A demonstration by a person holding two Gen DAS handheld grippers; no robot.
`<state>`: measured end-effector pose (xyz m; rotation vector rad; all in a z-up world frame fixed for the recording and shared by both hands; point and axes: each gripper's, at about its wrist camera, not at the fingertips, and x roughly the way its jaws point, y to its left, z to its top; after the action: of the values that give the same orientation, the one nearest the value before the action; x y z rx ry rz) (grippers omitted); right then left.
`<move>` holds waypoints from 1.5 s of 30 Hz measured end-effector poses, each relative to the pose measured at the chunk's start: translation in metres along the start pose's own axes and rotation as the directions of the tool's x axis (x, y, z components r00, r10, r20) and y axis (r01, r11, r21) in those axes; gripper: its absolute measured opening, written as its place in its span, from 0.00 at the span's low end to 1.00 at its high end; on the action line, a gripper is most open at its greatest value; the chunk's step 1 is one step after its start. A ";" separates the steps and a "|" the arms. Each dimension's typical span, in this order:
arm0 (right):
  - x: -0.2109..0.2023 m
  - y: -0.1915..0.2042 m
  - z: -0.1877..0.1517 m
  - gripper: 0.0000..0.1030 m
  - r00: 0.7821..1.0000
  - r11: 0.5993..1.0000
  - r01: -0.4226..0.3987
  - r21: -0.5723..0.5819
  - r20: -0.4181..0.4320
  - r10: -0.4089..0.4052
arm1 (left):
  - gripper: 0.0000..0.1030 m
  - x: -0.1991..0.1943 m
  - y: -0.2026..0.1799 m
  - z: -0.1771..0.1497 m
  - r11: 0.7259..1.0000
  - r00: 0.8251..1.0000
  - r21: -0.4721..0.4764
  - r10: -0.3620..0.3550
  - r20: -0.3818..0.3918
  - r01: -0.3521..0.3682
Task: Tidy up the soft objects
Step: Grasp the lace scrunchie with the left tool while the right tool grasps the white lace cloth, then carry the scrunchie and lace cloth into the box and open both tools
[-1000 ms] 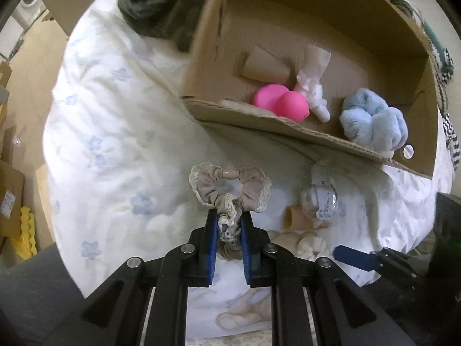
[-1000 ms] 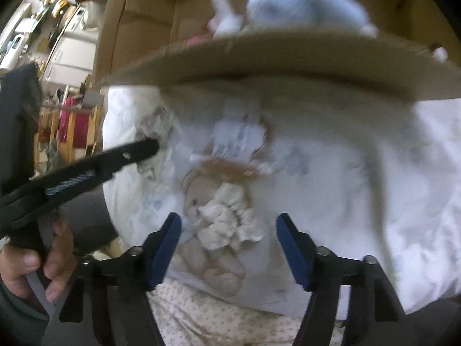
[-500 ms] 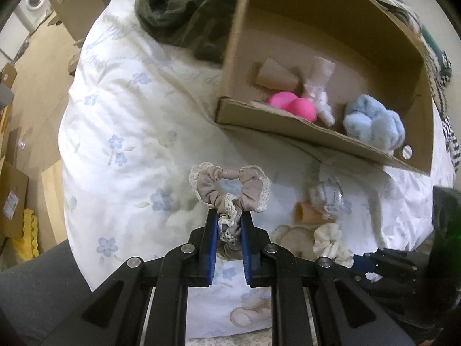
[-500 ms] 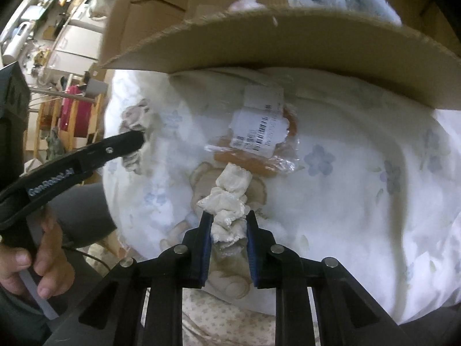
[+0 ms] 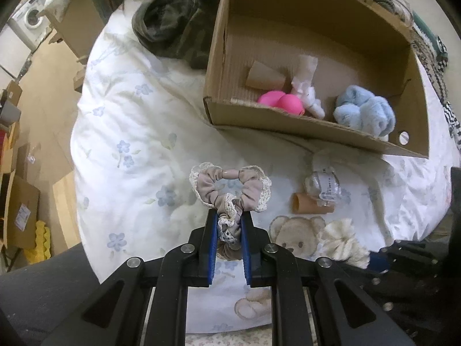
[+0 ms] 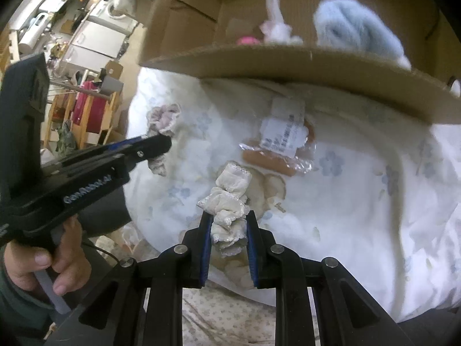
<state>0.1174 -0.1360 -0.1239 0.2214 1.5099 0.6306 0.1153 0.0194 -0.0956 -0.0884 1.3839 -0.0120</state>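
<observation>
"GenRobot.AI" on left gripper (image 5: 229,225) pinching beige scrunchie (image 5: 230,189), right gripper (image 6: 227,226) pinching cream scrunchie (image 6: 229,203); box (image 5: 288,124) rim at 1 o'clock, open duvet (image 5: 129,132) toward 10.

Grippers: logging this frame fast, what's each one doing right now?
Left gripper: closed on the beige scrunchie.
Right gripper: closed on the cream scrunchie.

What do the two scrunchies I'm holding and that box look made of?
Beige scrunchie: matte gathered fabric, apparently woven, with lace-like edging. Cream scrunchie: similar ruched cloth, slightly shiny, scalloped trim. Box: plain brown corrugated cardboard, fluting visible on its inner wall.
</observation>
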 end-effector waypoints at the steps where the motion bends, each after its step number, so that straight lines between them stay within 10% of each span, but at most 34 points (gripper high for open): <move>1: -0.005 0.002 0.000 0.23 1.000 1.000 0.000 -0.003 0.014 0.000 | 0.13 -0.004 -0.001 0.000 1.000 1.000 0.004 -0.007 0.012 0.007; 12: -0.092 -0.010 0.005 0.23 0.966 0.998 -0.055 0.020 0.252 0.048 | 0.13 -0.076 -0.009 0.014 1.000 0.954 0.019 -0.022 0.298 0.017; 24: -0.176 -0.035 0.033 0.23 0.847 0.996 0.069 0.057 0.524 -0.089 | 0.13 -0.105 -0.024 0.067 0.997 0.939 0.061 -0.064 0.339 0.046; 31: -0.161 -0.080 0.036 0.23 0.860 0.980 -0.030 0.197 0.505 -0.075 | 0.13 -0.074 -0.019 0.079 0.995 0.946 0.040 -0.100 0.309 0.092; 45: -0.138 -0.083 0.044 0.23 0.863 0.962 0.190 0.197 0.433 -0.259 | 0.13 -0.041 -0.015 0.093 0.998 0.967 -0.020 -0.046 0.251 0.053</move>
<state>0.1892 -0.2640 -0.0446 0.2802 1.1019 0.2500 0.1992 0.0120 -0.0373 -0.1420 1.1286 -0.0238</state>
